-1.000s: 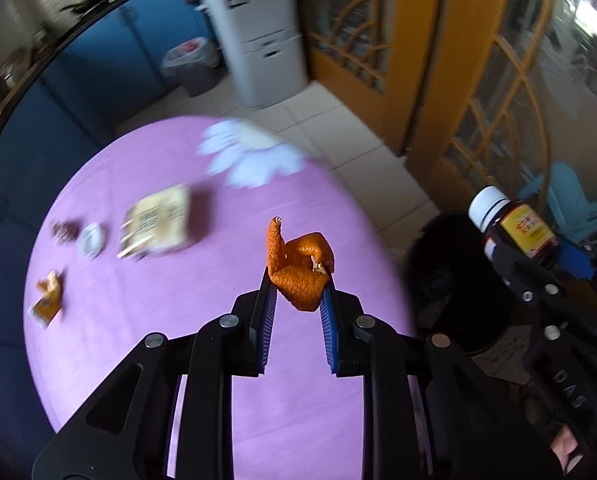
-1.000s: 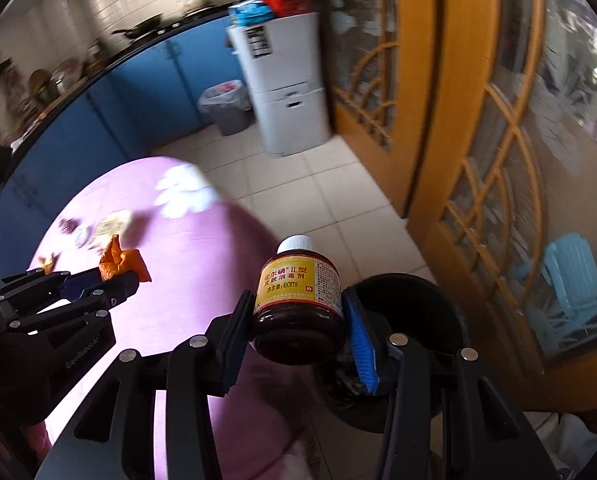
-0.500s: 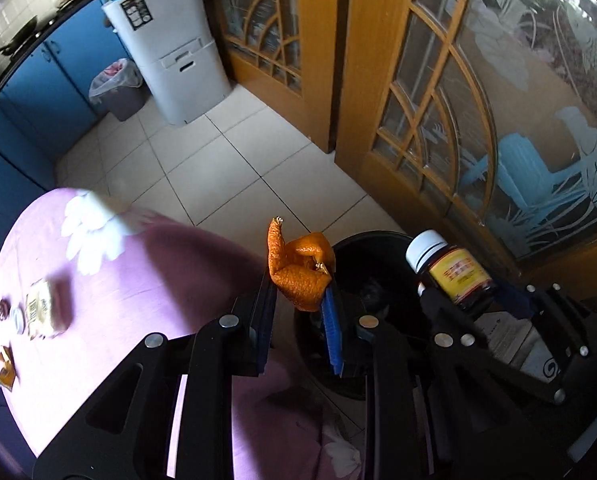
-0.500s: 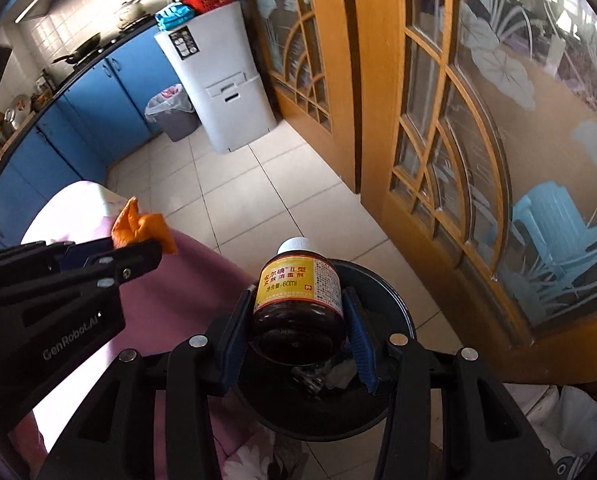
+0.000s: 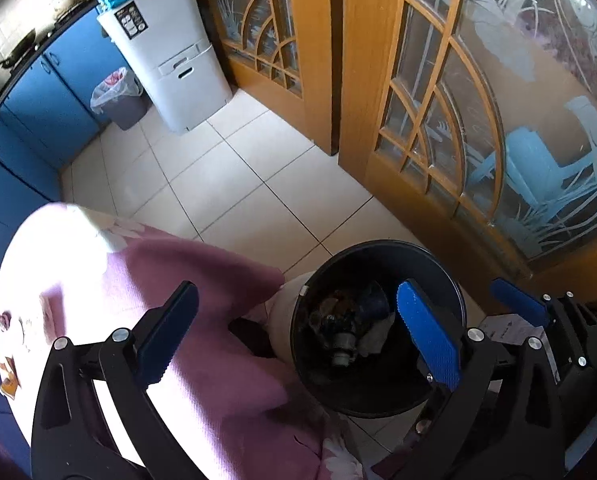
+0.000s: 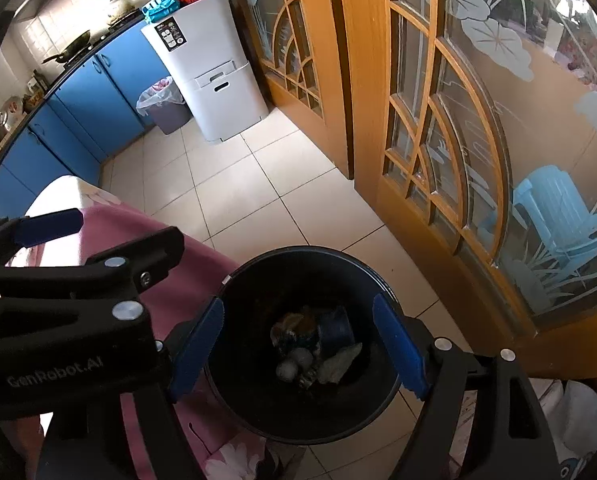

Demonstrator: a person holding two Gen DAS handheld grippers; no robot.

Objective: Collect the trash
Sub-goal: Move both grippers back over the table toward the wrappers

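A black round bin [image 5: 378,258] stands on the floor beside the pink-clothed table [image 5: 202,276]. My left gripper [image 5: 297,288] hangs over the bin's near rim. Its jaws are opening wide with nothing between them. My right gripper [image 6: 298,302] is right above the bin [image 6: 306,251], jaws also opening and empty. Down in the bin lie the brown bottle [image 5: 340,346], an orange scrap [image 6: 294,320] and crumpled paper [image 6: 338,364]. One right gripper finger [image 5: 518,300] shows at the right of the left wrist view. Small scraps [image 5: 8,374] lie on the table's far left.
A white cabinet [image 5: 170,52] and a lined grey bin [image 5: 118,98] stand by blue cupboards [image 5: 30,92] across the tiled floor [image 5: 258,184]. Wooden glass doors [image 5: 438,128] rise just behind the black bin. The tablecloth hangs down against the bin's left side.
Both grippers opened over the black bin. The orange peel left the left gripper and the brown bottle left the right one; both now lie in the bin.
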